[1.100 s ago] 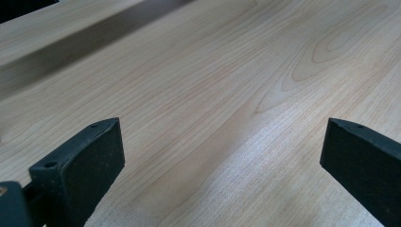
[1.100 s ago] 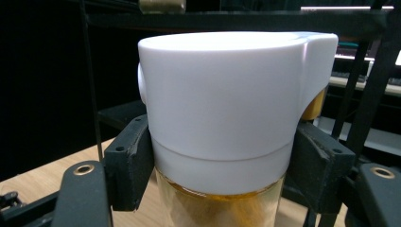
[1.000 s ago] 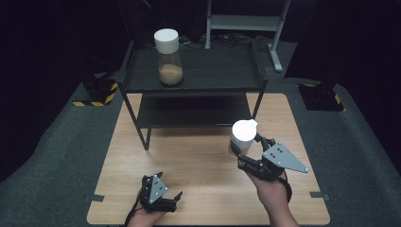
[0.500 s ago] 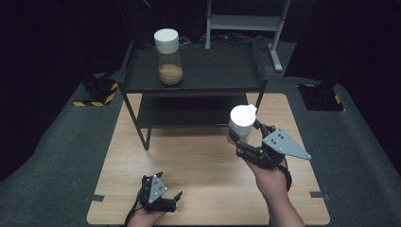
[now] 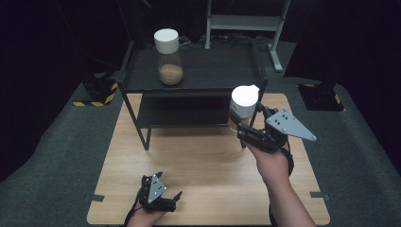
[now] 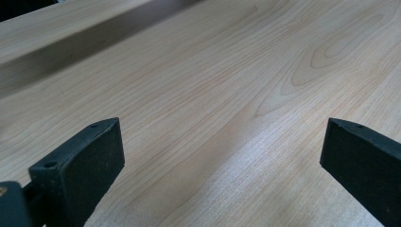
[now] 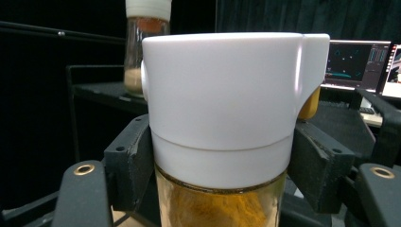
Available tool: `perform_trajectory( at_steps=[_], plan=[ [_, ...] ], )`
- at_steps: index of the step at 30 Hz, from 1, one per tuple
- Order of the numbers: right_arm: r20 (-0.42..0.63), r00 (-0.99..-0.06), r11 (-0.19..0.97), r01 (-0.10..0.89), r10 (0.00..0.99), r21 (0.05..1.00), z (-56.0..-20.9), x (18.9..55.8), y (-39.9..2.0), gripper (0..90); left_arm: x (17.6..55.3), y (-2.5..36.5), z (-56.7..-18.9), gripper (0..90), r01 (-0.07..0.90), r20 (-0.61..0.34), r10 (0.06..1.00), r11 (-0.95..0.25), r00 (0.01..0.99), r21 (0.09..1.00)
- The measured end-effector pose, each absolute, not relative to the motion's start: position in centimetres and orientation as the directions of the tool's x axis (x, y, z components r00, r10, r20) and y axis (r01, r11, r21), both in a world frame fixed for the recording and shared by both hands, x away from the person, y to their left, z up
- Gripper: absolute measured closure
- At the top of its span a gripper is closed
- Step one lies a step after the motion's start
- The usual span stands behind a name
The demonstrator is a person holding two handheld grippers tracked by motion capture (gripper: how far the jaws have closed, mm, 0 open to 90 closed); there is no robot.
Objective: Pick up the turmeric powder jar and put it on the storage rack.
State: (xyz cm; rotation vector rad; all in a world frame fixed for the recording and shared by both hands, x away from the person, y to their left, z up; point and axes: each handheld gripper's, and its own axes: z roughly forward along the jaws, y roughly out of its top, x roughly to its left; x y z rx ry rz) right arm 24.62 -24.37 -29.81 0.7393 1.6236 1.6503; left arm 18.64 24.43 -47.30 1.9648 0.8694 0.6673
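Currently right gripper [image 5: 246, 124] is clamped on a white-lidded jar [image 5: 244, 105] of yellow powder, held in the air just beside the shelf [image 5: 213, 71] corner. A similar jar [image 5: 168, 56] stands there; placing looks unfinished. Left gripper [image 5: 158, 191] rests wide open, empty, on the surface [image 5: 198, 161].

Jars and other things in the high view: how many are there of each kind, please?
Jars: 2, one on the shelf, one held in the right gripper
Shelf: 1
Table: 1
Grippers: 2, left, right
Total: 6
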Motion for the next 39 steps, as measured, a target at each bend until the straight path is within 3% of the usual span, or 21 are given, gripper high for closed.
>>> perform_trajectory(
  at_steps=[21, 39],
  plan=[
    [-0.09, -0.582, 0.012, -0.137, 0.809, 0.99, -25.1, 27.1, -22.3, 30.0, 18.6, 24.6, -47.4, 0.9, 0.314, 0.115, 0.779, -0.378, 0.616, 0.871],
    [-0.058, -0.559, -0.009, -0.117, 0.827, 0.993, -23.3, 30.8, -20.3, 30.0, 18.7, 24.9, -47.4, 0.8, 0.31, 0.11, 0.773, -0.374, 0.624, 0.874]
  ],
)
